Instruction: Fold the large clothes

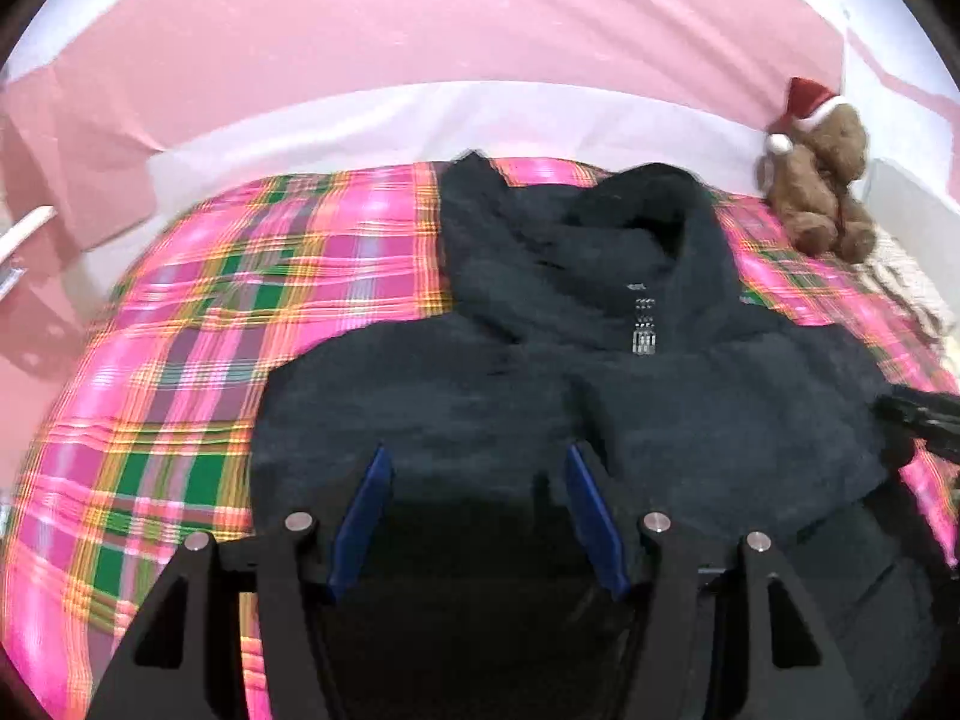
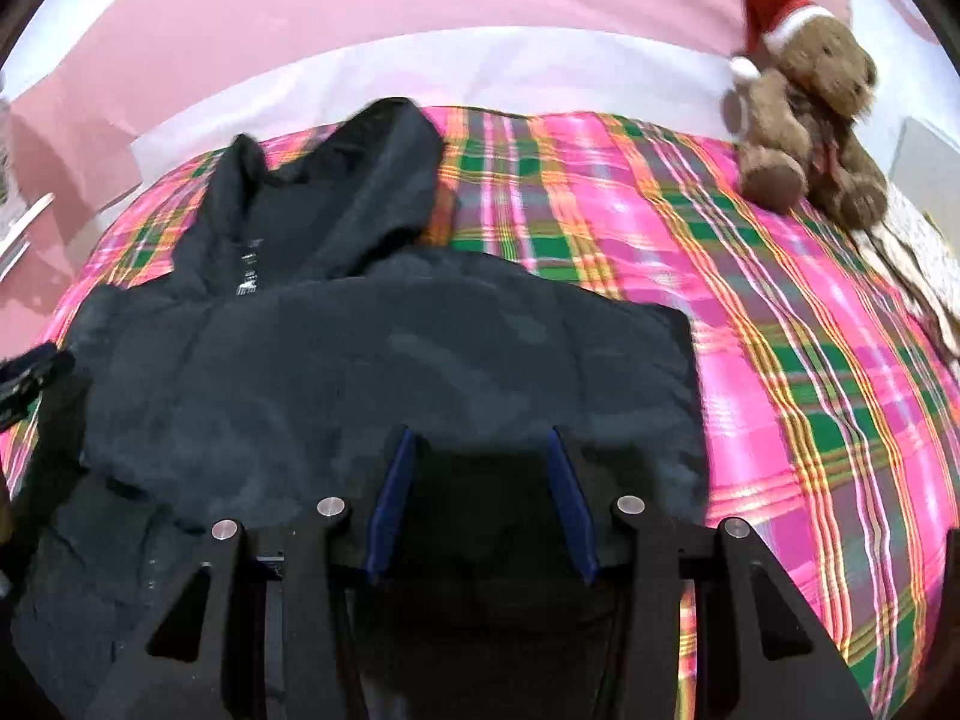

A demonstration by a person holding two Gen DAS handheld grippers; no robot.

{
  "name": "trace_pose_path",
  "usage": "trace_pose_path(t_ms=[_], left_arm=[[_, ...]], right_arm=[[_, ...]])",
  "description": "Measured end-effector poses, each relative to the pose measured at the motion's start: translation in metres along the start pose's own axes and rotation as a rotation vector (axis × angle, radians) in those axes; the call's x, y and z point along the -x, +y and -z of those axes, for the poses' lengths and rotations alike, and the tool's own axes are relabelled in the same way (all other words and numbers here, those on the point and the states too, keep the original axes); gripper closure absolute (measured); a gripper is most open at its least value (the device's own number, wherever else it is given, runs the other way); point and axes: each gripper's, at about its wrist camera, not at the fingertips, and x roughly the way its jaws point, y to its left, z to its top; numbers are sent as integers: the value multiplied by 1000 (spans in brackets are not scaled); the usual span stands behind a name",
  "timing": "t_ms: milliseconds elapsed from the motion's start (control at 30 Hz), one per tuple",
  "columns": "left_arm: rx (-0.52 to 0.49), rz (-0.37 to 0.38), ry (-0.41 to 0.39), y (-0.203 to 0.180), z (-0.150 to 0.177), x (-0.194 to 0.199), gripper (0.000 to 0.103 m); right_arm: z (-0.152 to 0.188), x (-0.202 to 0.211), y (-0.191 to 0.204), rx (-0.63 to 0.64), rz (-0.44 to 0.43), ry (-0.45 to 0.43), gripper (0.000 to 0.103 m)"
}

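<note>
Dark hoodie (image 1: 600, 372) lies spread on a plaid bed (image 1: 180, 360). Left gripper (image 1: 477, 468) and right gripper (image 2: 480, 450) hover over it, jaws parted, empty. Soft, bulky, floppy — best pinched at the hem corners.

Your left gripper (image 1: 477, 462) and right gripper (image 2: 483, 444) match: black angular linkage arms, round silver pivot pins, and flat blue pads (image 1: 366, 516) lining each finger's inner face.

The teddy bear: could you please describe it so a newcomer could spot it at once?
Start at the pink plaid blanket covering the bed. At its far right corner, beyond the black hooded jacket, sits the teddy bear. It is brown, and alone wears a red Santa hat.
</note>
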Motion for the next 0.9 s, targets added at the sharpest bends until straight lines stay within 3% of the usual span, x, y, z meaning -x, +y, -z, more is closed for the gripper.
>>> trace_pose_path(t_ms=[133,467,900], left_arm=[[47,-27,99,22,17,-25,40],[53,-11,96,21,21,-28,40],[47,65,29,-2,45,73,40]], right_arm=[[6,-26,15,33,20,48,57],[8,-17,14,20,31,44,57],[22,84,58,39,-6,-100,57]])
